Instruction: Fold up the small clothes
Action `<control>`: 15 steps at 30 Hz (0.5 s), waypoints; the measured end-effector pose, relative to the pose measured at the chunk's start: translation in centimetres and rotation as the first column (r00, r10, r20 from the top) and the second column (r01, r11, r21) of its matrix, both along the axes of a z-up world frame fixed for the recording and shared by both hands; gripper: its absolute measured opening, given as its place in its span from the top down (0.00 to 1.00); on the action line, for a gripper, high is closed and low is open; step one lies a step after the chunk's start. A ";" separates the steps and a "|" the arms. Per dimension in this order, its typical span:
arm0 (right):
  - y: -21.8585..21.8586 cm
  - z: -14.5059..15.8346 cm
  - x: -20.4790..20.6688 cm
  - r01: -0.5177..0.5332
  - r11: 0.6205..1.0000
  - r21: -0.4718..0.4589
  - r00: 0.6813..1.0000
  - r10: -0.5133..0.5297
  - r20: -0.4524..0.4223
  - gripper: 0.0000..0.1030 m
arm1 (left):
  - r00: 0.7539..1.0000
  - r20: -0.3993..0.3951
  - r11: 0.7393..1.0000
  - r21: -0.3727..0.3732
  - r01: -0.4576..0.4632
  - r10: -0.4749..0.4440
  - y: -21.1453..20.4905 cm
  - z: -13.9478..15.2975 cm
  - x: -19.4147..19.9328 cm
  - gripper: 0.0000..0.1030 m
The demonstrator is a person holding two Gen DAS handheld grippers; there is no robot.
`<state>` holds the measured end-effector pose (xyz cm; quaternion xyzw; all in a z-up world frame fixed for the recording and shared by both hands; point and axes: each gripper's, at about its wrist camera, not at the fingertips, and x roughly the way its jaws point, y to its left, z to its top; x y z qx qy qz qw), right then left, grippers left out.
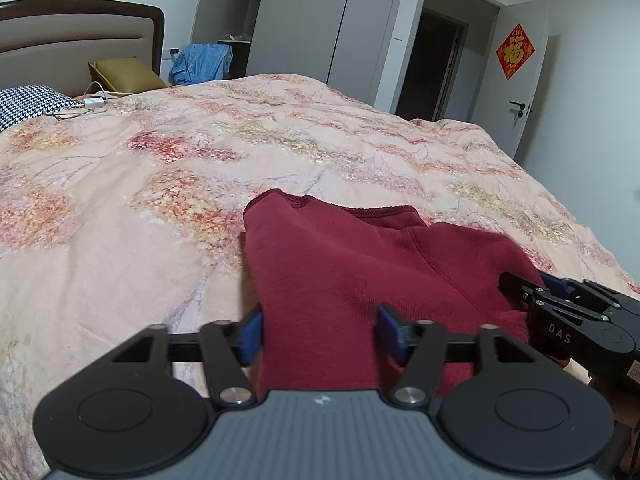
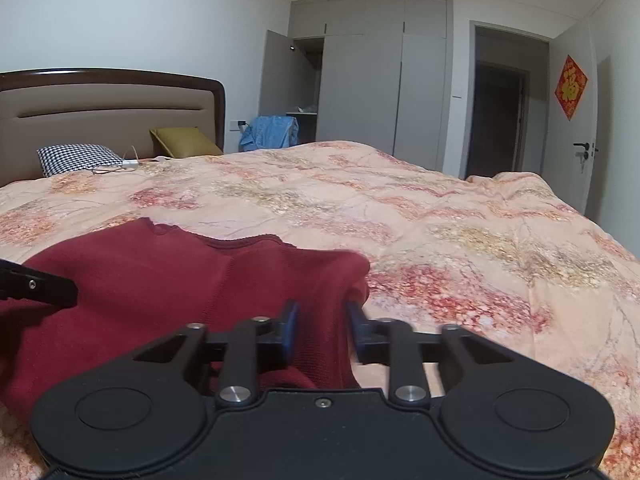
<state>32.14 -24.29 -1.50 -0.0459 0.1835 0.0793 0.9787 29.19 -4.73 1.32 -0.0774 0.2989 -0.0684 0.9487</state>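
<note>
Our left gripper [image 1: 320, 334] stands released, pads apart astride the red garment [image 1: 360, 264], lower centre on the floral quilt [image 1: 120, 200]. Our right gripper [image 2: 320, 330], likewise loosened, straddles its right edge. Soft, limp knit: we judge corners grip best.

Soft, even indoor light; fisheye-bent edges, dark corners, slight blur
</note>
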 end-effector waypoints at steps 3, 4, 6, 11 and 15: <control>-0.1 0.6 -0.7 -0.001 1.000 -0.001 1.000 0.001 0.018 0.41 | 1.000 0.014 1.000 0.015 -0.016 0.016 -0.1 0.5 -0.5 0.14; -0.1 0.9 -1.0 -0.002 1.000 -0.003 1.000 0.002 0.027 0.35 | 0.999 0.021 1.000 0.018 -0.024 0.024 -0.1 0.8 -0.7 0.11; -0.1 1.7 -1.8 -0.006 1.000 -0.005 0.999 0.006 0.051 0.29 | 0.999 0.032 0.999 0.017 -0.034 0.033 -0.1 1.5 -1.2 0.09; -0.2 4.1 -4.7 -0.018 1.000 0.004 0.993 0.017 0.118 0.09 | 0.995 0.072 0.998 0.008 -0.063 0.062 0.4 3.6 -3.4 0.00; -0.3 5.8 -7.8 -0.041 0.998 0.041 0.988 0.034 0.150 0.04 | 0.991 0.106 0.997 0.005 -0.080 0.079 0.8 5.3 -6.0 0.00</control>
